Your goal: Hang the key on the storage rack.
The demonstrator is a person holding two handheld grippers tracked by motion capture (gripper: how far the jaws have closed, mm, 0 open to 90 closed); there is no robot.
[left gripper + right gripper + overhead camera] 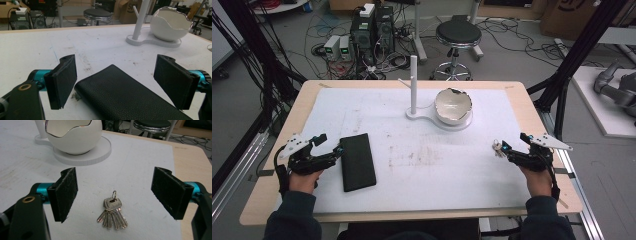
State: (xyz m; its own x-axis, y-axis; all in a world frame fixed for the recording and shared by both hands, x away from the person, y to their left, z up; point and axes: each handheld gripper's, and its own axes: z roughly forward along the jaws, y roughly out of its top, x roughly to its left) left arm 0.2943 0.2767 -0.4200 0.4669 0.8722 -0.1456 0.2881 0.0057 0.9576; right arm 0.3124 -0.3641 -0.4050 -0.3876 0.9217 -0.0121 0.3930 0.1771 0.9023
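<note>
A black leather wallet (358, 161) lies flat on the white mat at the left. My left gripper (329, 145) hovers just left of it, open; in the left gripper view the wallet (125, 100) lies between and below the wide-apart jaws, untouched by the pads. A bunch of silver keys (498, 148) on a ring lies at the right. My right gripper (511, 145) stands open right beside it; in the right gripper view the keys (112, 213) lie on the mat between the jaws, apart from both pads.
A white egg-shaped bowl (453, 106) with a jagged rim sits on a white base (419, 116) with an upright post (413, 82) at the table's far middle. A stool (457, 37), power units and cables stand on the floor beyond. Black frame legs flank the table.
</note>
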